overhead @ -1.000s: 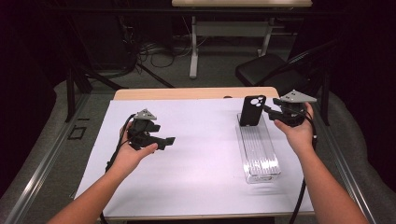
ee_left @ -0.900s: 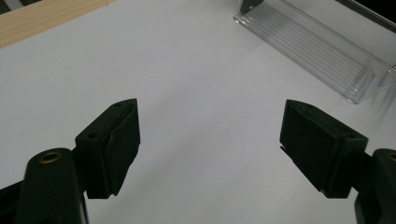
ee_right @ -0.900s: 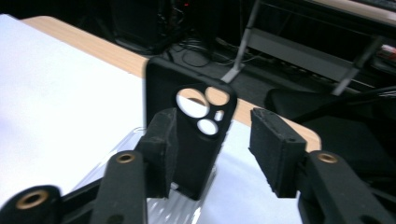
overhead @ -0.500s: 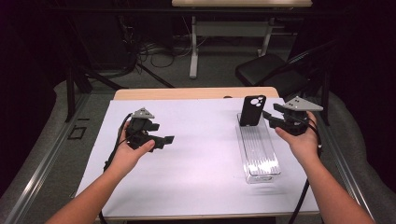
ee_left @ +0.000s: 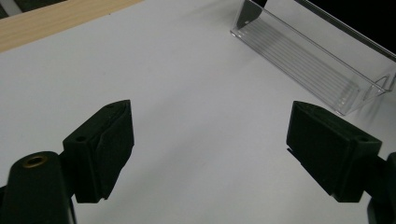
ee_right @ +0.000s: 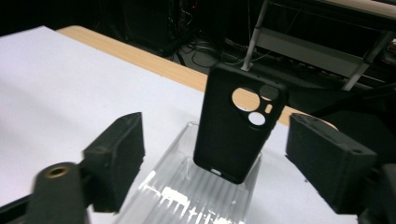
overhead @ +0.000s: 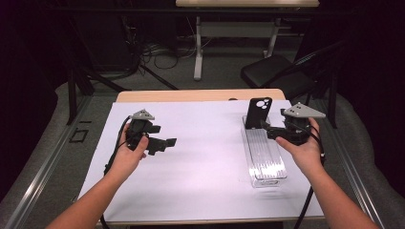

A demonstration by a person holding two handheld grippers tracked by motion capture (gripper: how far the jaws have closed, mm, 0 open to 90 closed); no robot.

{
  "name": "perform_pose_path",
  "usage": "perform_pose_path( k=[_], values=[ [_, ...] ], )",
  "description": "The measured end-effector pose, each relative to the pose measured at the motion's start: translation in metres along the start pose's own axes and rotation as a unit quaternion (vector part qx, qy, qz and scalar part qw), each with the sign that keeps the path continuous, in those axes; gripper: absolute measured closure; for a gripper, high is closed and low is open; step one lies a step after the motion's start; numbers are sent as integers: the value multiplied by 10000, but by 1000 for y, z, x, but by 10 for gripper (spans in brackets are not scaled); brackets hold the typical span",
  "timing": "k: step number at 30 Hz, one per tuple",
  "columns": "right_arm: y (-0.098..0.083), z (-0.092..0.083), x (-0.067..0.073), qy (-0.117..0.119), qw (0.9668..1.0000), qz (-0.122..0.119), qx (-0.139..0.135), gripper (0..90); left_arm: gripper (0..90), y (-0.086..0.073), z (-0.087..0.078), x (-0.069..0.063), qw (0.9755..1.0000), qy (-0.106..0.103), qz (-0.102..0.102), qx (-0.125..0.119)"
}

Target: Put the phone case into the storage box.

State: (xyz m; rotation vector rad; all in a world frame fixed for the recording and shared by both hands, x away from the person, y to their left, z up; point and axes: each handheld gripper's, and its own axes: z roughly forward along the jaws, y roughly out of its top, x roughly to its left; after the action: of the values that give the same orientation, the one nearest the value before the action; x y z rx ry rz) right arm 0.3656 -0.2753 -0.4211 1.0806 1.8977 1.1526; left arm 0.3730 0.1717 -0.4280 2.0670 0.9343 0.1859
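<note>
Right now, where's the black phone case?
In the high view the black phone case stands upright at the far end of the clear plastic tray, right side of the table, just ahead of the open right gripper.

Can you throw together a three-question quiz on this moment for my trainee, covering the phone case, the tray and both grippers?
1. True or false: the black phone case lies flat on the white table cover.
2. What does the case stand in?
A. a wooden box
B. a clear plastic tray
C. the left gripper
3. Fill in: the right gripper has its jaws ____, one on each side of the case.

Key
1. False: it stands upright at the far end of the clear plastic tray.
2. B.
3. Open; the left gripper is open too, over bare cover.
</note>
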Motion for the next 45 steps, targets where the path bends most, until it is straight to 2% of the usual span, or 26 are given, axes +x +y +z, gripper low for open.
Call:
perform_pose_path(
  k=[4,7,8,10,16,20,26,37,45],
  values=[
    [1,0,7,103,9999,128,49,131,97,0,-1,1,10000,-73,-31,-48],
    [1,-1,13,249,9995,196,54,53,85,0,-3,1,9999,-95,-56,-96],
    [1,-1,16,322,9991,262,32,33,84,0,-4,1,9999,-82,-20,-93],
    [2,-2,21,432,9988,224,36,0,84,-1,-7,0,9999,-67,40,-100],
    [2,-3,34,568,9978,283,177,0,48,-3,-12,-1,9997,-36,205,-110],
    [0,-5,41,636,9975,207,214,0,8,-6,-15,-2,9997,-55,220,-99],
    [-9,-9,53,704,9971,94,255,0,6,-12,-21,-5,9994,-10,312,-116],
    [-30,-20,73,712,9972,-40,233,0,6,-29,-33,-12,9980,-223,474,-363],
    [-42,-29,84,686,9974,-102,196,0,6,-50,-33,-13,9982,-221,391,-399]
  ],
)
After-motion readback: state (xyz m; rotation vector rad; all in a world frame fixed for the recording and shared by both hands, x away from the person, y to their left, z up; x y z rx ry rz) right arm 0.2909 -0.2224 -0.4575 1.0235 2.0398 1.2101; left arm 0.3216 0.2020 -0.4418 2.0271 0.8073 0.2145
